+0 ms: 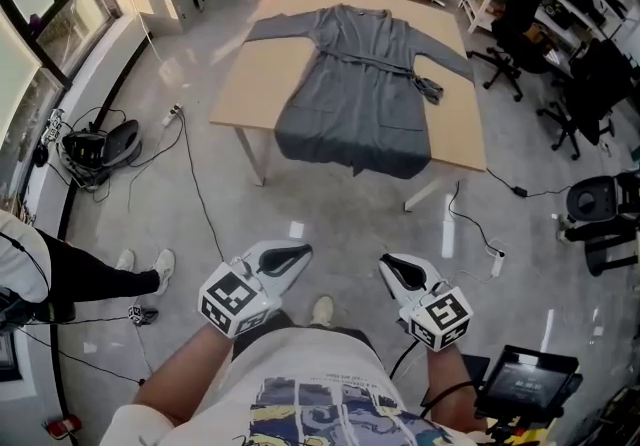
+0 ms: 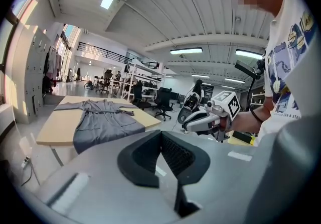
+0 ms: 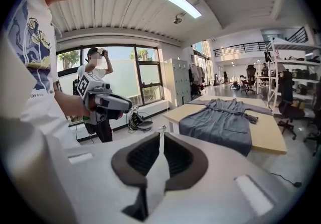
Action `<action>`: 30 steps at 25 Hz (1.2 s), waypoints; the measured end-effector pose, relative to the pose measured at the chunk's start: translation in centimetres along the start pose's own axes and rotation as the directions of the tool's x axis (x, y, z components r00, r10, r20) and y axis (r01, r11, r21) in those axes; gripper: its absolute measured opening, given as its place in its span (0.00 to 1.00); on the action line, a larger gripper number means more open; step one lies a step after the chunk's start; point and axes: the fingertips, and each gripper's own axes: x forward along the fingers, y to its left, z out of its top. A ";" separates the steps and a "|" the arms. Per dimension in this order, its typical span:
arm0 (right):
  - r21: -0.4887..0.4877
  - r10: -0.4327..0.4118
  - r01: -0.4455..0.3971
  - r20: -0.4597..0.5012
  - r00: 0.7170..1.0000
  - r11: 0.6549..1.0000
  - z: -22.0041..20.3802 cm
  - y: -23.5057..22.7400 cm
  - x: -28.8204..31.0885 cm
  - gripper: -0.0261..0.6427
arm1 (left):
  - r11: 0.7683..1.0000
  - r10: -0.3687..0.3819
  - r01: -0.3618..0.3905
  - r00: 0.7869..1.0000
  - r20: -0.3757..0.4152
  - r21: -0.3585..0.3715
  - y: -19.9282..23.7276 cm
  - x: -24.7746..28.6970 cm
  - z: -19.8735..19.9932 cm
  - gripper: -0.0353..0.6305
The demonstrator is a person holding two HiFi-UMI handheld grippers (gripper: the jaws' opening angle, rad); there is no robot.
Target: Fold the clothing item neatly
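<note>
The table [image 1: 250, 84] stands far off, with the grey robe [image 1: 355, 94] spread flat on it. Its hem overhangs the near edge, so a careless tug could drag it off. The left gripper [image 1: 288, 257] and right gripper [image 1: 400, 271] are both clenched and empty, well short of the cloth. If they stay unopened they would only shove it. The belt end [image 1: 430, 87], possibly knotted, could bunch a fold.

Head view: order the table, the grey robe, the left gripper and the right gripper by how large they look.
1. The table.
2. The grey robe, spread over the tabletop's middle.
3. The left gripper and right gripper look alike, so unranked; both are far nearer the camera, which inflates them.
</note>
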 end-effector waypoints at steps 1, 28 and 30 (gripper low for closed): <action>0.003 0.003 -0.003 -0.001 1.000 1.000 -0.3 -0.8 -0.2 0.06 | 1.000 0.009 -0.009 1.000 0.002 0.002 0.0 0.7 0.3 0.06; 0.103 -0.175 0.175 -0.008 0.985 0.979 4.0 -15.8 6.4 0.06 | 0.992 -0.128 0.128 0.992 -0.010 0.012 12.1 12.8 5.8 0.06; 0.118 -0.188 0.187 -0.004 0.982 0.975 5.2 -16.6 7.8 0.06 | 0.990 -0.137 0.137 0.990 -0.015 0.010 14.2 12.9 6.3 0.06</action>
